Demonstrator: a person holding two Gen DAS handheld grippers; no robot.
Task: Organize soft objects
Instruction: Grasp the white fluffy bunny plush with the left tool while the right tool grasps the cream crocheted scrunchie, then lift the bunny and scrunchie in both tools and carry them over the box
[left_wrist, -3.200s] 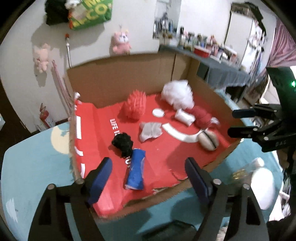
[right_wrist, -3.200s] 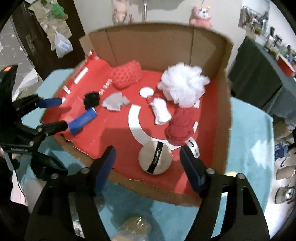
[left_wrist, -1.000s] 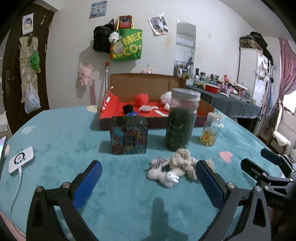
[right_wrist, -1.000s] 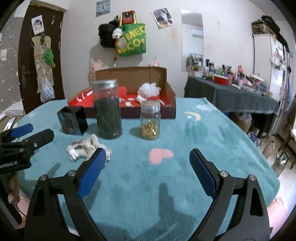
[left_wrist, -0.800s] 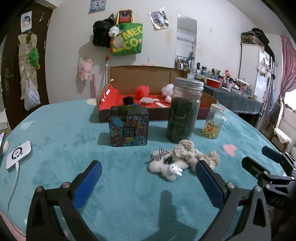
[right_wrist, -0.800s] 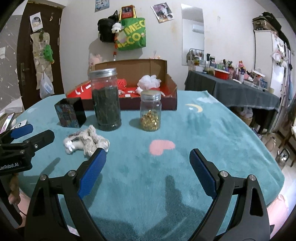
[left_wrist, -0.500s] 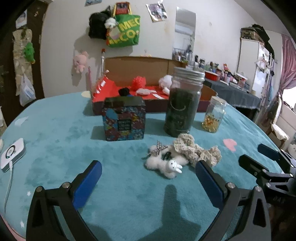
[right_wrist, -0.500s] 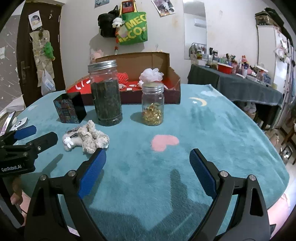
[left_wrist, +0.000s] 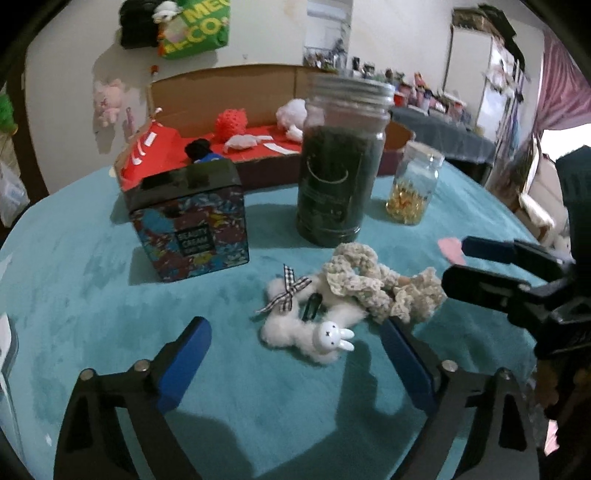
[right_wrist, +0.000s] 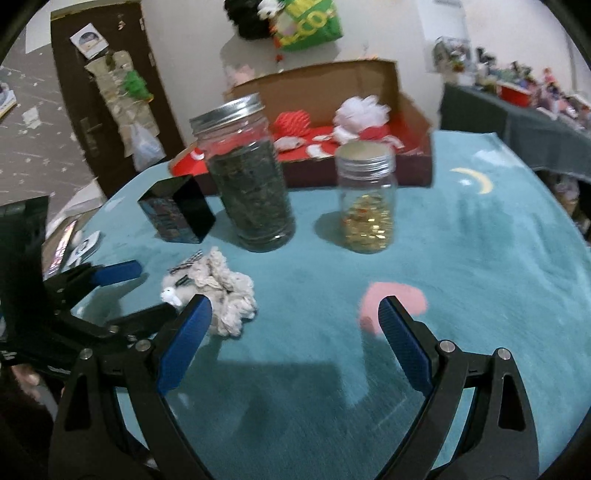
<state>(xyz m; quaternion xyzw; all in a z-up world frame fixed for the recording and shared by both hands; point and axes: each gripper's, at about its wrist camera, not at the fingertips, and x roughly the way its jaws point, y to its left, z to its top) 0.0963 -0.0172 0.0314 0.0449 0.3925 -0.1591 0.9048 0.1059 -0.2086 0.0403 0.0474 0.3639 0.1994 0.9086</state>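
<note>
Approach to the pick-up. The left gripper hangs over the teal table with its jaws spread and empty; they have just been narrowing a little, nothing between them. Just past its tips, toward 12 o'clock, lies the fluffy white rabbit clip, touching the cream crocheted scrunchie at its 2 o'clock. The right gripper is likewise released, the scrunchie at its 10 o'clock. The red-lined cardboard box, behind the dark jar, already holds soft things. Judged next: lower onto the clip, clench, carry to the box.
</note>
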